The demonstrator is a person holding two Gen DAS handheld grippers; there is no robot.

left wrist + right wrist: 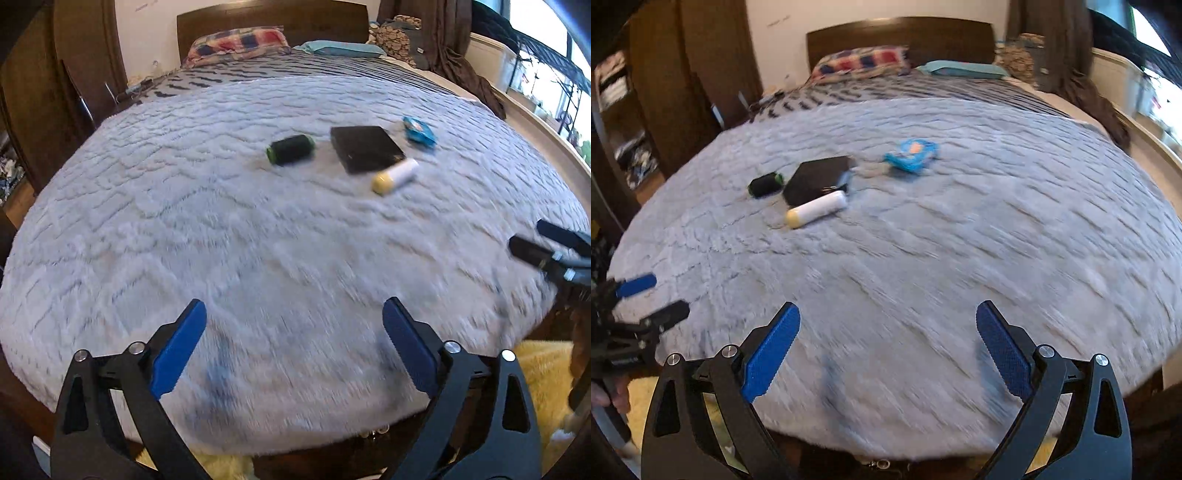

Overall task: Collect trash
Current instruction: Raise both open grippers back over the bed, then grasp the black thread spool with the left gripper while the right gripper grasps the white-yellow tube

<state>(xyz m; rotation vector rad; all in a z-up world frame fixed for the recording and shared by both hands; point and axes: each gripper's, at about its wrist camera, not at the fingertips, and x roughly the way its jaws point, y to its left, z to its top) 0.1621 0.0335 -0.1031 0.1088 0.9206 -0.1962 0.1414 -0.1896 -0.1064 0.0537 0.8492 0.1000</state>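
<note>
Collection not begun: left gripper (293,341) and right gripper (888,343) both gape empty; blue wrapper (911,154) lies far on the blanket (960,240).

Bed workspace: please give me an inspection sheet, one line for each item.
Surface: grey fluffy blanket over the bed.
Job's things: blue wrapper, white tube with yellow cap, black-green cylinder, flat black box, clustered together.
Clutter: nothing seen.
Grippers: left hand-held gripper open, empty; right hand-held gripper open, empty.
Cables: nothing seen.
Surroundings: checked pillow, wooden headboard, window.
</note>
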